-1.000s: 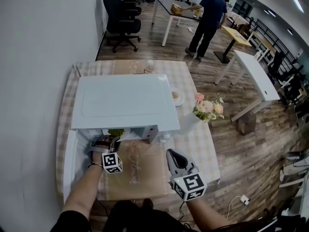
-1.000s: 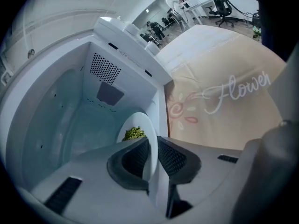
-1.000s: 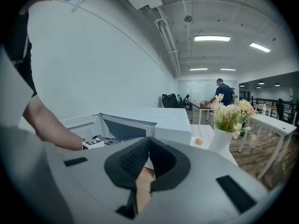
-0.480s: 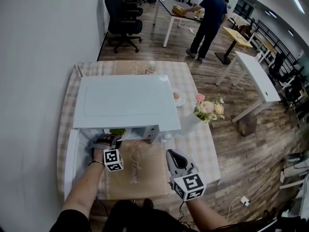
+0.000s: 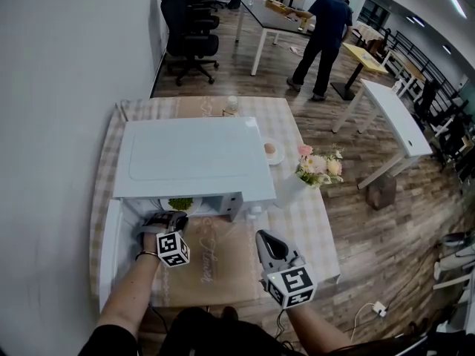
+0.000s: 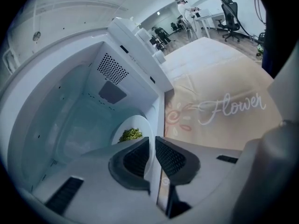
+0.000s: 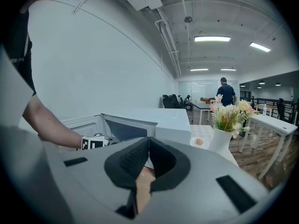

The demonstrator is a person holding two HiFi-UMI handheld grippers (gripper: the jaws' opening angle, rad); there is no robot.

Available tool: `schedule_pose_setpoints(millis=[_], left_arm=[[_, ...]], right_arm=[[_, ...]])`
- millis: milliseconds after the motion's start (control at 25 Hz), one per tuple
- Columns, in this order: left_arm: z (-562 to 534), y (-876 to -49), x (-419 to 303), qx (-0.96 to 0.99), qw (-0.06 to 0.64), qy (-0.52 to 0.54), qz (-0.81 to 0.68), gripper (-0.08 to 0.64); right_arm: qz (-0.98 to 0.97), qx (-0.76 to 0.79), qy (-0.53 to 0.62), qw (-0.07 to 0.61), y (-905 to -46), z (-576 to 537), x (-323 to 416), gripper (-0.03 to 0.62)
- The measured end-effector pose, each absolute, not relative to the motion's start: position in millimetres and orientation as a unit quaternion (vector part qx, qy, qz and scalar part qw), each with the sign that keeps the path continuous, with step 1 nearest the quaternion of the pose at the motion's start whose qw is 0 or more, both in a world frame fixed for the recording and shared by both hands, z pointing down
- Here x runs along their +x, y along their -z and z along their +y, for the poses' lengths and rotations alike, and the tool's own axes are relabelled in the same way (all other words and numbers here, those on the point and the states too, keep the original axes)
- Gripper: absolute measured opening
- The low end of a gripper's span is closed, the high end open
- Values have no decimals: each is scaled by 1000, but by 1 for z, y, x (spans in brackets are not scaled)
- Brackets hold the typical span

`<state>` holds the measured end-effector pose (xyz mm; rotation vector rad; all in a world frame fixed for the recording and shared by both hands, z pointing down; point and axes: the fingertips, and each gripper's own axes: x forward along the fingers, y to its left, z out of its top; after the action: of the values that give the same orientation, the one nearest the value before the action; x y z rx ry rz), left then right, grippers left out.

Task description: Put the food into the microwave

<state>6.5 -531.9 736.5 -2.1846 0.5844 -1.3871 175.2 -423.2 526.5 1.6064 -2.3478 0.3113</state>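
- Clamping down with the left gripper (image 6: 152,141) on the near rim of the white plate (image 6: 136,124), jaws nearly together with the thin rim between them.
- Reaching with that gripper into the mouth of the open microwave (image 5: 193,158), marker cube showing just outside the opening in the head view.
- Carrying a small heap of green food (image 6: 130,134) on the plate, which is lying inside the microwave cavity close to its front opening.
- Standing swung open at the left of the cavity, the microwave door (image 5: 108,252).
- Holding the right gripper (image 7: 148,141) pressed closed on nothing, jaws meeting at the tips, well apart from the plate and above the front part of the table.
- Lying under both grippers, a beige mat (image 6: 224,111) with the word "Flower" in white script, spread over a checked tablecloth (image 5: 315,225).
- Standing just right of the microwave, a white vase of flowers (image 7: 229,118), with a small dish bearing an egg (image 7: 200,142) beside it.
- Standing at a desk far back in the room, a person (image 5: 319,32) in dark clothes.
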Motion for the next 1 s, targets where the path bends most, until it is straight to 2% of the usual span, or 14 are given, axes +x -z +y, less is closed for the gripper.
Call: schedule_pose_setpoints(millis=[200, 400, 1000], left_arm=[[-542, -738, 4, -797, 232, 511, 223, 51], [-553, -740, 3, -811, 184, 500, 244, 43], [-569, -734, -3, -809, 182, 497, 255, 41]], right_arm=[[-810, 559, -107, 142, -528, -421, 179, 9], [-805, 564, -112, 147, -532, -422, 186, 9], [-804, 565, -109, 150, -531, -419, 189, 9]])
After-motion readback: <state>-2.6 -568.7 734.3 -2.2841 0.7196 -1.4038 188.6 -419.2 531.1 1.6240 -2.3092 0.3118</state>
